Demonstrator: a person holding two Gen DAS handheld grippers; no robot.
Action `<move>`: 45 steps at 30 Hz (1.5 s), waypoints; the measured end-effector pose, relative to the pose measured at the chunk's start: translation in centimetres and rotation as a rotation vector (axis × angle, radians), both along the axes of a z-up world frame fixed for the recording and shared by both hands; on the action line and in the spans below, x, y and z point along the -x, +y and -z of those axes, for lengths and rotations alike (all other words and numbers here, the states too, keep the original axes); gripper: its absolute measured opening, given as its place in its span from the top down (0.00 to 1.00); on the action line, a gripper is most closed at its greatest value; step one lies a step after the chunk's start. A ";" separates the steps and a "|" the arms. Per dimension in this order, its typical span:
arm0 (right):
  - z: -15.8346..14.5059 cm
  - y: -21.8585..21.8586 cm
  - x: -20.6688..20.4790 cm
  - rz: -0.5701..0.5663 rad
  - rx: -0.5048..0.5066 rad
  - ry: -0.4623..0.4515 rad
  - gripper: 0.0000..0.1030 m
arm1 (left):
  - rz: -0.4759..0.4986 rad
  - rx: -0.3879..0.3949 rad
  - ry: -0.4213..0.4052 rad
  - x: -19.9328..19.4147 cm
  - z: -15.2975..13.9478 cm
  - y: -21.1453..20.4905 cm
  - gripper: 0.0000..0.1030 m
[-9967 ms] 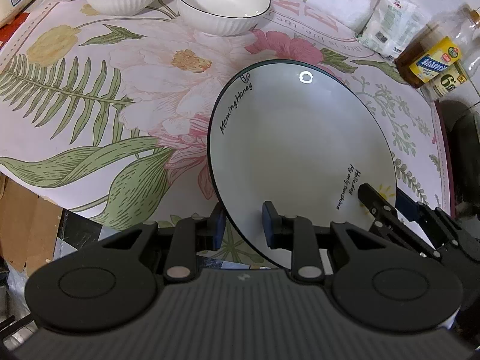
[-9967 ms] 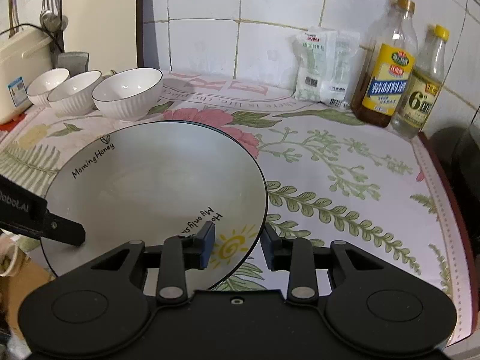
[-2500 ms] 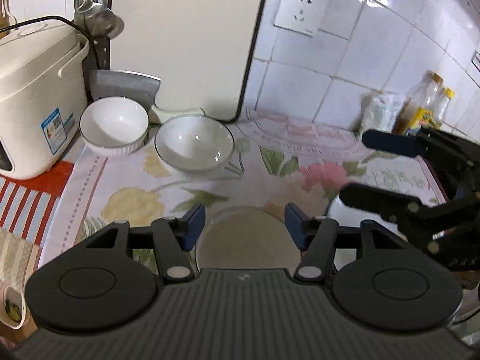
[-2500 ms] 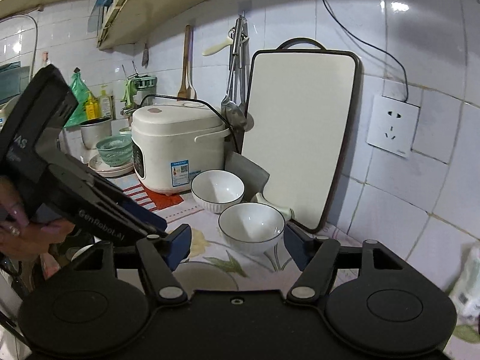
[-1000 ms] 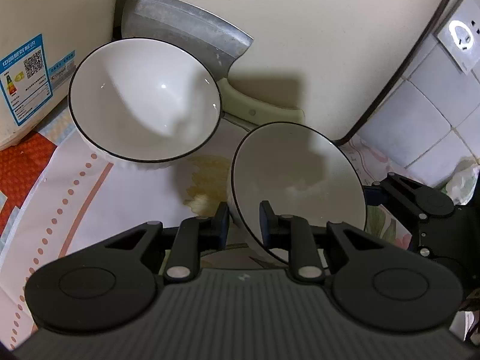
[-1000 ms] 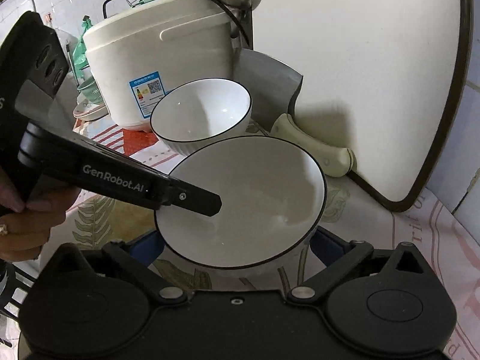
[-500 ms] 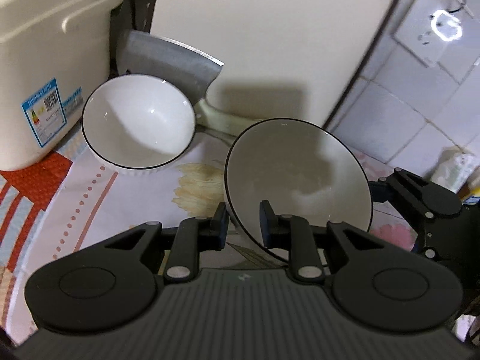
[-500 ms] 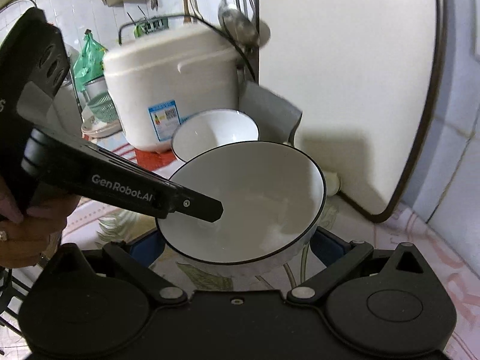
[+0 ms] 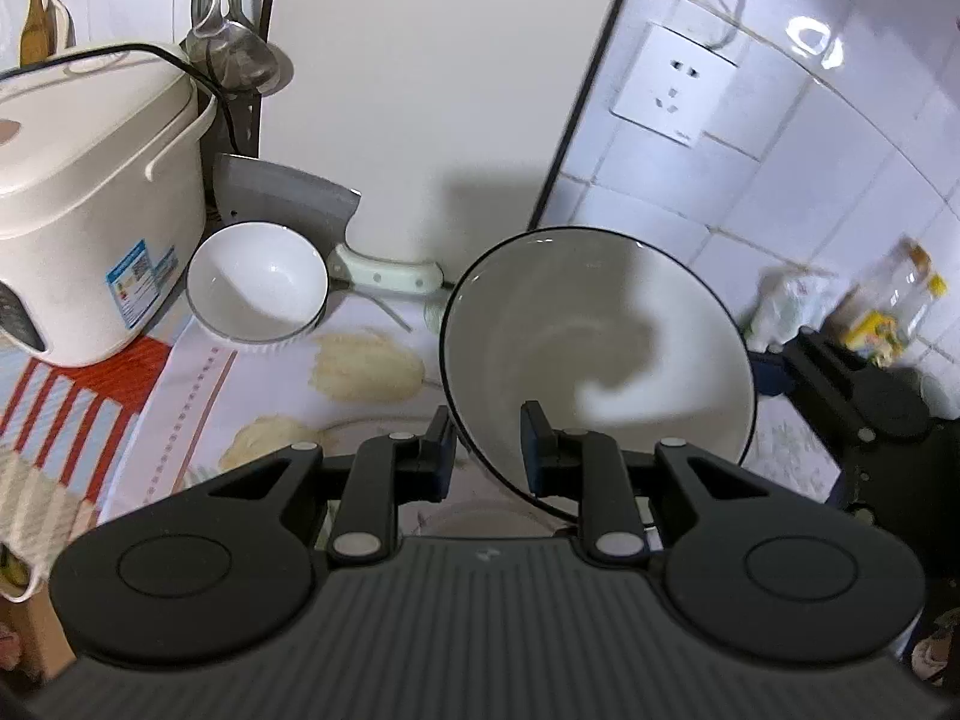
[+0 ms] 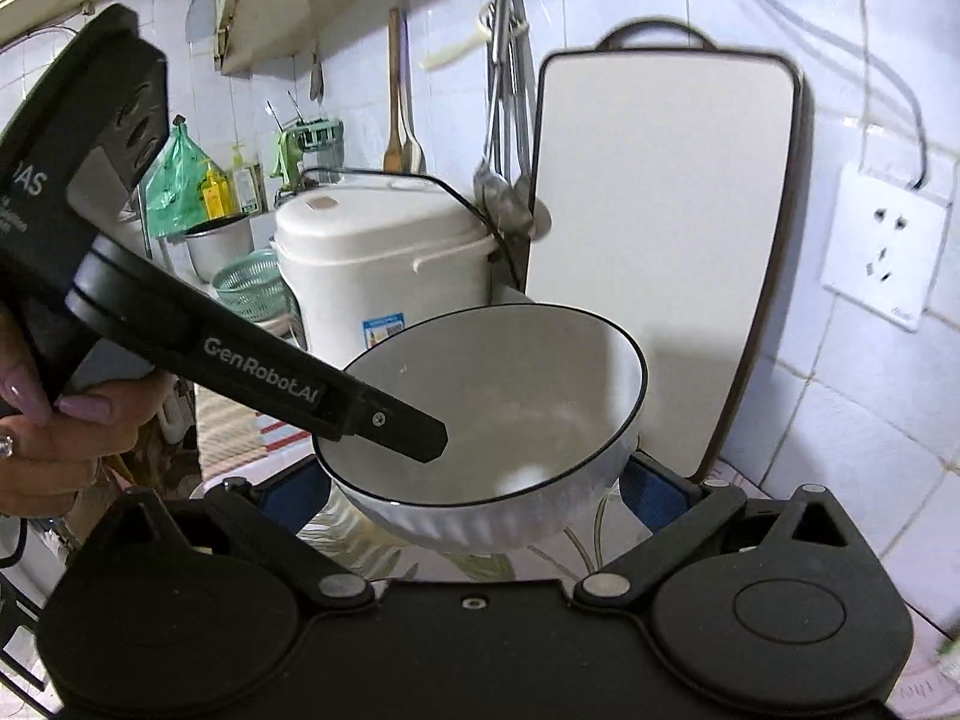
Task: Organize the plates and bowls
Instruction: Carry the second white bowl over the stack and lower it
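Observation:
A white bowl with a black rim [image 9: 594,348] hangs tilted above the flowered cloth. My left gripper [image 9: 486,444] is shut on its near rim, one finger inside and one outside. My right gripper [image 10: 471,495] stands wide, its blue pads pressed on either side of the bowl's [image 10: 510,408] ribbed wall. In the right wrist view the left gripper [image 10: 390,438] reaches into the bowl from the left. A second white bowl [image 9: 258,282] sits on the cloth by the rice cooker. A pale round dish [image 9: 480,516] shows below the left fingers, mostly hidden.
A white rice cooker [image 9: 90,210] stands at the left. A cleaver [image 9: 282,192] and a big cutting board [image 9: 420,90] lean on the tiled wall. Ladles [image 9: 234,54] hang above. Oil bottles [image 9: 888,306] stand far right. A hand [image 10: 66,438] holds the left gripper.
Both grippers have risen and drawn back with the bowl between them. The second bowl, the cleaver and the cutting board now look smaller and farther off.

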State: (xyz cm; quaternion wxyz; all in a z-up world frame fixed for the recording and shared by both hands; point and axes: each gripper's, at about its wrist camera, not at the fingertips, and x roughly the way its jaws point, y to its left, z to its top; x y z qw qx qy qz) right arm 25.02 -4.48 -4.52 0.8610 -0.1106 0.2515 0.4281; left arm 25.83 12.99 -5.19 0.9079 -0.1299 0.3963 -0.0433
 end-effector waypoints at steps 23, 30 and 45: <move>4.3 -1.9 7.5 0.075 -0.053 0.128 0.00 | -0.008 -0.006 0.168 6.0 5.1 -2.4 0.80; 7.6 -0.5 6.4 0.091 -0.011 0.201 0.00 | -0.019 -0.060 0.255 4.1 8.5 -2.6 0.81; 9.1 1.2 4.4 0.090 0.113 0.233 0.00 | -0.013 -0.075 0.280 2.2 9.5 -2.4 0.80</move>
